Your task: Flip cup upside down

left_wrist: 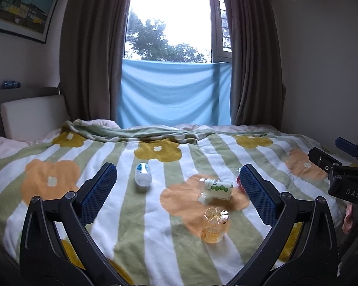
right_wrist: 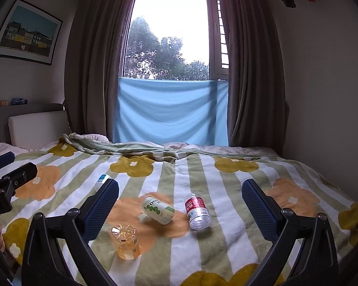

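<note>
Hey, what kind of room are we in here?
Most likely a bedroom: a bed under a flowered blanket, a padded headboard, and a curtained window. Both grippers hang open, holding nothing.

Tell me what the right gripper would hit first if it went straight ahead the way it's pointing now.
Probably the red-labelled bottle lying between the open right gripper fingers' line, though depth is unclear and the blanket may come first.

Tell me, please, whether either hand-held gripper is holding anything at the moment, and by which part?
Nothing is held. The left hand-held gripper and right hand-held gripper are both open above the bed, and the orange transparent plastic cup stands untouched on the flowered blanket.
</note>
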`<state>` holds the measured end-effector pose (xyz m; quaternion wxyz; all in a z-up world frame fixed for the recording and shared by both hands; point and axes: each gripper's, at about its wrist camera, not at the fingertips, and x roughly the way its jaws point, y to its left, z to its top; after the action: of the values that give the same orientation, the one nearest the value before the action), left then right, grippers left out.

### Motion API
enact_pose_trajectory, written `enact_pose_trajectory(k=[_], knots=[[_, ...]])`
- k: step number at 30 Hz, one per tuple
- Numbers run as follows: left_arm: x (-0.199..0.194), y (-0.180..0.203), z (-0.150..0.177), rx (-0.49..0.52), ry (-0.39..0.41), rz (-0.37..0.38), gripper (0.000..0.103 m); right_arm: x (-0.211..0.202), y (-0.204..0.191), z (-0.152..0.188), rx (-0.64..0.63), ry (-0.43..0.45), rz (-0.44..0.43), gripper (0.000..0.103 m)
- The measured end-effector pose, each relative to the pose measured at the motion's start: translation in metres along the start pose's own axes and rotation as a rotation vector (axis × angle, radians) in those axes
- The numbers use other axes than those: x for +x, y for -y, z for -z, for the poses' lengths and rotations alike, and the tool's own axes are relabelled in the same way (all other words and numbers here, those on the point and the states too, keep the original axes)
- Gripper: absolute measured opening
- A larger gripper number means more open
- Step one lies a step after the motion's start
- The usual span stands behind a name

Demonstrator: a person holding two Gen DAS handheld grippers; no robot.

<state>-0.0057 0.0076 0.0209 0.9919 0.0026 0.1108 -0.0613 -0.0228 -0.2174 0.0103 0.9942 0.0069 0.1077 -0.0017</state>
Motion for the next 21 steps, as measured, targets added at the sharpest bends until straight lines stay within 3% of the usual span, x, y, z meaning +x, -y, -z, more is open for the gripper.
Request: enact_pose_trajectory(k=[21], knots=[[0.0026, 0.0056, 0.0019, 0.005, 0.007, 0.005, 0.103, 0.0021, 0.0030, 0.0016, 0.027, -0.006, -0.008, 0.103]])
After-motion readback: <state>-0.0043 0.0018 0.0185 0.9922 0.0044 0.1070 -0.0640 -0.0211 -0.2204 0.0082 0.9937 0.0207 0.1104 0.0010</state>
